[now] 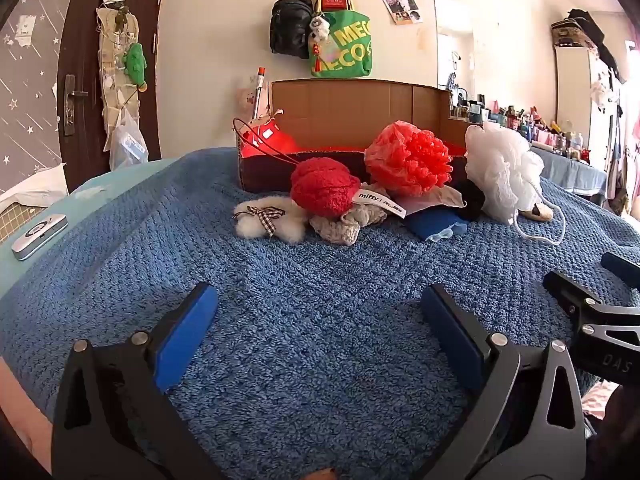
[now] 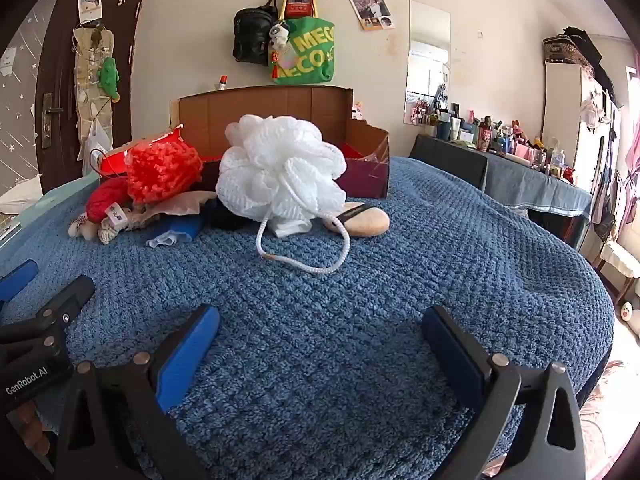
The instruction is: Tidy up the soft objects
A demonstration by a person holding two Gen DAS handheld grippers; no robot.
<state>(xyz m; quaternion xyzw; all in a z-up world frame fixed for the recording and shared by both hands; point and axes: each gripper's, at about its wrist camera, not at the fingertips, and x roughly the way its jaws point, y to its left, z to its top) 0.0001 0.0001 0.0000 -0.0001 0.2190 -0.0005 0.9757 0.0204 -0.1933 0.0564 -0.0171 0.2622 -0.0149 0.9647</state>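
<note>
A pile of soft things lies on the blue blanket (image 1: 320, 280) in front of an open cardboard box (image 1: 352, 108). It holds a red fuzzy ball (image 1: 322, 188), a red mesh pouf (image 1: 408, 158), a white mesh bath pouf (image 2: 276, 168) with a rope loop (image 2: 304, 256), a white furry piece with a checked bow (image 1: 264, 220), a beige knit piece (image 1: 348, 224) and blue cloth (image 1: 432, 224). My left gripper (image 1: 320, 316) hovers open well short of the pile, nothing between its blue pads. My right gripper (image 2: 320, 336) is open too, short of the white pouf.
A red bag (image 1: 268, 140) sits inside the box. A beige slipper (image 2: 364, 220) lies beside the white pouf. A silver device (image 1: 38, 236) rests at the left edge. Bags (image 1: 320, 32) hang on the wall; a cluttered dresser (image 2: 520, 160) stands at right.
</note>
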